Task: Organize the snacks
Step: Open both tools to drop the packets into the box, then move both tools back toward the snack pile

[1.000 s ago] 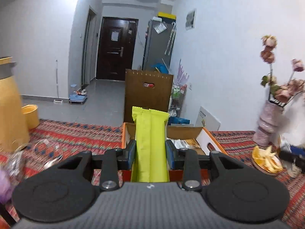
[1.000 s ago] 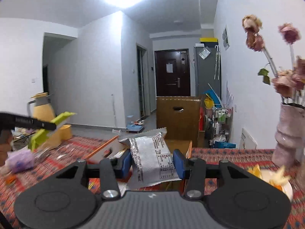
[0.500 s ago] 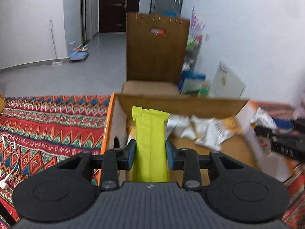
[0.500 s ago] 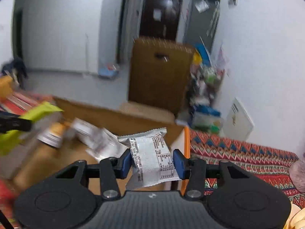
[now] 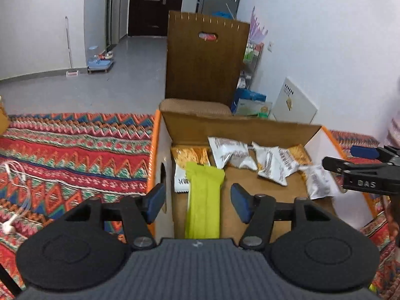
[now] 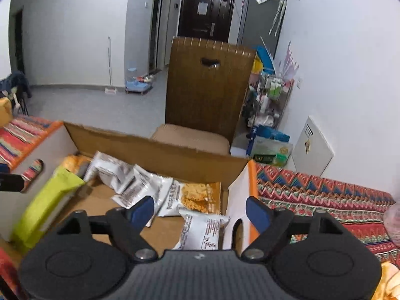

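Observation:
An open cardboard box [image 5: 240,125] with orange edges holds several snack packets. My left gripper [image 5: 197,202] hangs over its left end, jaws opening. A yellow-green packet [image 5: 203,200] lies between the pads without touching them, slanting down into the box. My right gripper [image 6: 200,211] is over the box's right end [image 6: 160,155], jaws also opening. A white-silver packet [image 6: 202,227] lies loose on the box floor below it. In the right wrist view the yellow-green packet [image 6: 47,205] leans by the left wall. The right gripper [image 5: 342,156] shows at the right of the left wrist view.
The box sits on a table with a colourful zigzag cloth [image 5: 75,155]. White earphones [image 5: 12,225] lie on the cloth at far left. A tall brown chair back [image 5: 205,60] stands just behind the box. A white panel [image 6: 312,147] and a cluttered rack [image 6: 270,100] stand by the right wall.
Both grippers came forward over the box and tipped downward. Both then opened: the left let go of the yellow-green packet and the right let go of the white-silver packet, which dropped into the box.

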Motion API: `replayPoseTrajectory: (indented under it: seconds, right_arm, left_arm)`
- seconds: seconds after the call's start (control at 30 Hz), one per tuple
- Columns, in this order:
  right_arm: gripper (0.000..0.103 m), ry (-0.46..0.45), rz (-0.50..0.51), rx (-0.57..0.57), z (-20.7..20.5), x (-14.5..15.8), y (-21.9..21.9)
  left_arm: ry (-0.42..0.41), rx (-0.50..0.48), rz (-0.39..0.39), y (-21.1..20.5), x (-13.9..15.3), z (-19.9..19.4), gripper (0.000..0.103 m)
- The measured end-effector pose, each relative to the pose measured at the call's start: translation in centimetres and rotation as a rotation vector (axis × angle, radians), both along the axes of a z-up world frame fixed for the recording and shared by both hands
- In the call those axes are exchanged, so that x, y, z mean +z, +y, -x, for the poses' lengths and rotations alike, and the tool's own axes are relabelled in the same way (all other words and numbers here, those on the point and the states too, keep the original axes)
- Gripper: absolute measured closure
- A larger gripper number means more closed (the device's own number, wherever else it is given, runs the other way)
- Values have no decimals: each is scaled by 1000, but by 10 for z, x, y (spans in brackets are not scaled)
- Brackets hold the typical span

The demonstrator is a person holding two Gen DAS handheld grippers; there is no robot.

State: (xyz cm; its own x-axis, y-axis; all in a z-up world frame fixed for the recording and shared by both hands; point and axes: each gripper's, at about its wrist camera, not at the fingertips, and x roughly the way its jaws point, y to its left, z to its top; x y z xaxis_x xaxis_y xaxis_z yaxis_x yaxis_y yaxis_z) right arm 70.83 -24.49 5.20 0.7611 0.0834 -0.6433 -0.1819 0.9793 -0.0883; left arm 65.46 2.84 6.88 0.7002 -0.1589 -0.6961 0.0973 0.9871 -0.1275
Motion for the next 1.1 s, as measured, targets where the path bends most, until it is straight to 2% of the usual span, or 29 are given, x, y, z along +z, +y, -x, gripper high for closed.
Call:
replayPoseTrajectory:
  seconds: [0.13,0.3,0.33,0.47,0.6,0.7,0.83,1.0,1.1]
  right_arm:
    - [19,-60,-25,16,36,43,-13]
    - [15,-128,-53,46,101,97,-32]
    - [14,-142,-55,53,116,108,-36]
    - [4,-212,-98,76,188,146,-51]
    - [0,-257,-155,113,260,164,-66]
    - [0,-304,-171,122,313,168,-72]
    - [0,-348,-195,150,383,159,-74]
    - [0,-364,-170,228,471,118,-69]
    - [0,-372,-172,201,510,91,-60]
  left_arm:
    - [-59,-15,-2,3,36,30,32]
    - [-171,-74,-31,3,91,96,21]
    - [-192,-86,-32,3,102,112,20]
    - [-307,-146,-35,6,136,191,4]
    - [-356,-159,-41,8,152,262,1]
    - [-419,-158,-47,14,153,321,0]
    - [-486,-121,-35,23,137,392,0]
    - [-518,-46,-48,29,93,469,0]
    - [-495,13,2,38,68,506,0]
